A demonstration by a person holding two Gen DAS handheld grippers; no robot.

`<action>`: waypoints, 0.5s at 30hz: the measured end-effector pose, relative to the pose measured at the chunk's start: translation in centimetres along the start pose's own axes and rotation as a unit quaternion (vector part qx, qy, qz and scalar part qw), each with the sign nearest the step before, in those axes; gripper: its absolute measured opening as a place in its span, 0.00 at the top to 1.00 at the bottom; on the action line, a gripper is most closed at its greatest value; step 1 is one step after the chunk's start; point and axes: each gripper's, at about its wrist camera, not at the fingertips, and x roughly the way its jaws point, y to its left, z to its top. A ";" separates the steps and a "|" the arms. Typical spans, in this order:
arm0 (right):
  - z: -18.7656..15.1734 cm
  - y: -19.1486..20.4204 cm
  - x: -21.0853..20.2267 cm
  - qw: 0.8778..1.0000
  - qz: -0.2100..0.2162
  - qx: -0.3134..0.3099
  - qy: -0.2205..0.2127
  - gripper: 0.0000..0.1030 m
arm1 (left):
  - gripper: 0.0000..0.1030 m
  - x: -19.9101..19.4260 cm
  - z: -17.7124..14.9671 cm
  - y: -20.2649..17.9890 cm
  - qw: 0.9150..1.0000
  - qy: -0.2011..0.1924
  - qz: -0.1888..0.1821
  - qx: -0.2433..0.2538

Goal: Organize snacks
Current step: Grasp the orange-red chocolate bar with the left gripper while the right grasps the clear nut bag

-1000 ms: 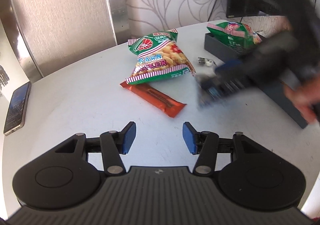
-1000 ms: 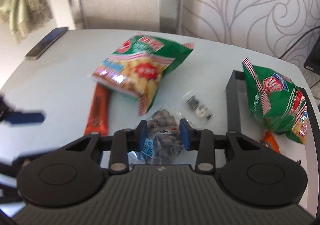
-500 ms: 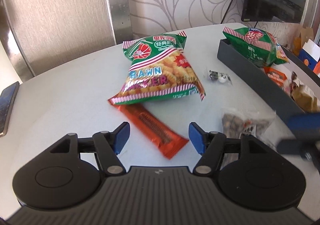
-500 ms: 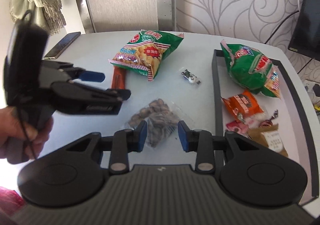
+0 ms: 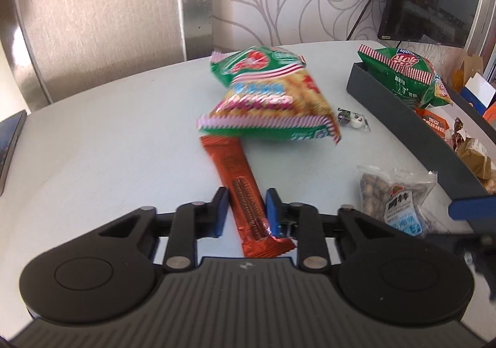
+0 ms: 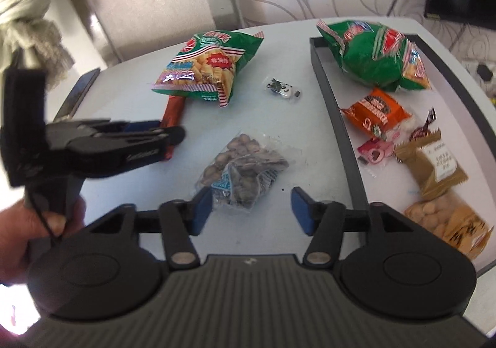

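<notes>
Left wrist view:
Left hand-held gripper (image 5: pixel 245 211): its jaws had just been closing and stood narrow, pads against both sides of the orange bar (image 5: pixel 240 190) on the surface (image 5: pixel 108 146).
Orange bar: lay lengthwise from near to far, its far end under the cracker bag (image 5: pixel 266 106).
Nut pouch (image 5: pixel 393 196): flat on the surface at the near right, beside the tray (image 5: pixel 400 118).
Small candy (image 5: pixel 353 120): between the cracker bag and the tray.
Tray: at the right, holding a green bag (image 5: pixel 406 78) at its far end.
Phone (image 5: pixel 9 143): at the left edge.

Right wrist view:
Right hand-held gripper (image 6: pixel 251 208): its jaws had just been opening and stood wide, the nut pouch (image 6: pixel 245 168) just beyond them, apparently ungripped.
Left hand-held gripper (image 6: pixel 167 137): at the left, held by a hand (image 6: pixel 28 224), closed on the orange bar (image 6: pixel 173 109).
Tray (image 6: pixel 341 118): at the right, holding the green bag (image 6: pixel 375 53), an orange packet (image 6: pixel 375 112) and other small snacks.
Cracker bag (image 6: pixel 207 66): far centre on the surface (image 6: pixel 279 121).
</notes>
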 end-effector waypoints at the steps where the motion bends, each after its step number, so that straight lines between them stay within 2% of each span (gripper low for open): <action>1: 0.1 0.1 0.2 1.000 -0.004 0.008 0.001 0.36 | 0.73 -0.3 -0.2 0.4 1.000 0.002 -0.001 -0.004; 5: 0.9 0.9 1.7 1.000 -0.010 0.013 0.008 0.36 | 0.74 -1.5 -1.3 1.1 1.000 0.006 0.003 -0.002; 10: 1.2 2.1 3.7 0.998 -0.047 -0.037 -0.003 0.37 | 0.72 -2.3 -2.1 1.1 1.000 0.011 0.015 0.013; 13: 1.2 2.3 3.5 0.996 -0.045 -0.073 -0.003 0.41 | 0.56 -2.2 -2.0 1.4 1.000 0.015 0.023 0.010; 15: 1.0 1.9 3.3 0.997 -0.036 -0.066 0.001 0.41 | 0.40 -2.2 -2.0 1.4 0.999 0.013 0.030 0.010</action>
